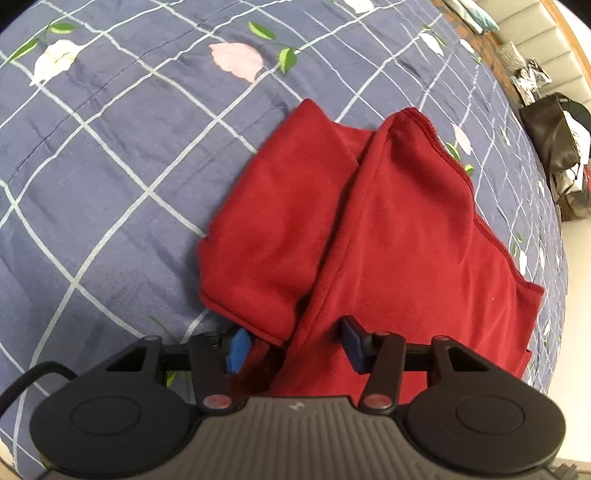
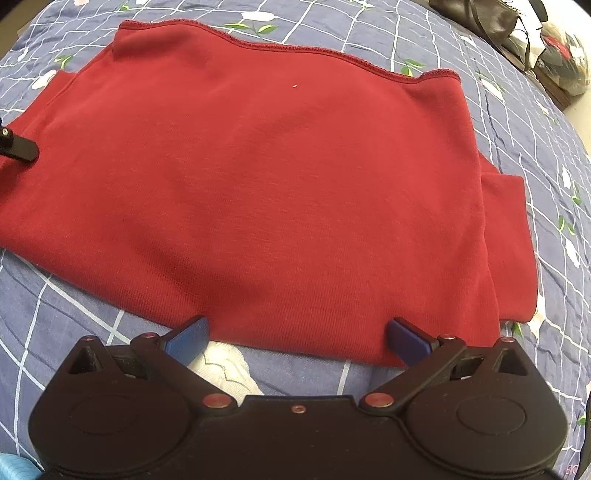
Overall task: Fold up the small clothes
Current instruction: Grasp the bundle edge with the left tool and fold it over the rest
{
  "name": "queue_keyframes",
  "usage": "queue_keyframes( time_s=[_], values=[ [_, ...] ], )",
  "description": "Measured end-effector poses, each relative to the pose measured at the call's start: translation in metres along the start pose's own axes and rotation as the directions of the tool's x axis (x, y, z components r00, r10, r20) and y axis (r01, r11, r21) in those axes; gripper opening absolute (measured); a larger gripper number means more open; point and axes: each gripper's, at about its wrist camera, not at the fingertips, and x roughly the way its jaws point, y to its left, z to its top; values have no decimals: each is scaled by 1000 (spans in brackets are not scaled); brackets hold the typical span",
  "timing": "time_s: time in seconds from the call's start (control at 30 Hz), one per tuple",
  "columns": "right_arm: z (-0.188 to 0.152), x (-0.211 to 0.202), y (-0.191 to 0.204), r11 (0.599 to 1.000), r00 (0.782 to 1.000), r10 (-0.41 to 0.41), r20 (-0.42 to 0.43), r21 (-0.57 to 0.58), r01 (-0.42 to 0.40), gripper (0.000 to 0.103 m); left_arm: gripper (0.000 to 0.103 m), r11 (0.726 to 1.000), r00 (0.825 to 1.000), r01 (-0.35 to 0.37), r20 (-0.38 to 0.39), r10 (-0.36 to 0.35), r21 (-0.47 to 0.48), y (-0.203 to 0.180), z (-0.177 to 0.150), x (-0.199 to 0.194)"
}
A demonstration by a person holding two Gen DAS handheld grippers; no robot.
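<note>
A dark red garment [image 1: 388, 229] lies on the blue checked bedspread [image 1: 92, 166], with one layer folded over another. My left gripper [image 1: 293, 345] is open, its blue pads on either side of a fold at the garment's near edge. In the right wrist view the red garment [image 2: 258, 177] lies spread flat, stitched hem at the far side. My right gripper [image 2: 299, 338] is open wide at the garment's near edge, one pad over bare bedspread [image 2: 74, 280], the other over the cloth. The left gripper's finger [image 2: 18, 147] shows at the left edge.
Dark bags [image 1: 554, 147] and wrapped items [image 1: 528, 74] stand beyond the bed at the right by a padded headboard. A dark bag [image 2: 491, 18] and a clear bag of things [image 2: 565, 62] sit at the far right of the bed.
</note>
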Motion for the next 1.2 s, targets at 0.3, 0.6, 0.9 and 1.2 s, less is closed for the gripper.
queue_keyframes(
  time_s=[0.3,0.6,0.9,1.2],
  values=[
    [1,0,-3,1000,1000,14,-1,-2,-14,103,57,1000,1000,-24,1,24,-11,-7,2,8],
    [0,-1,-3,1000,1000,25,-2,-7,-25,103,36,999,998,-46,37,46,2,-12,-3,-1],
    [-2,0,-5,994,997,68,-40,-82,-71,103,16,997,994,-69,90,65,41,-27,-11,-14],
    [-21,-9,-8,951,987,116,-114,-273,-143,103,13,987,978,-119,182,98,109,-82,-25,-42]
  ],
)
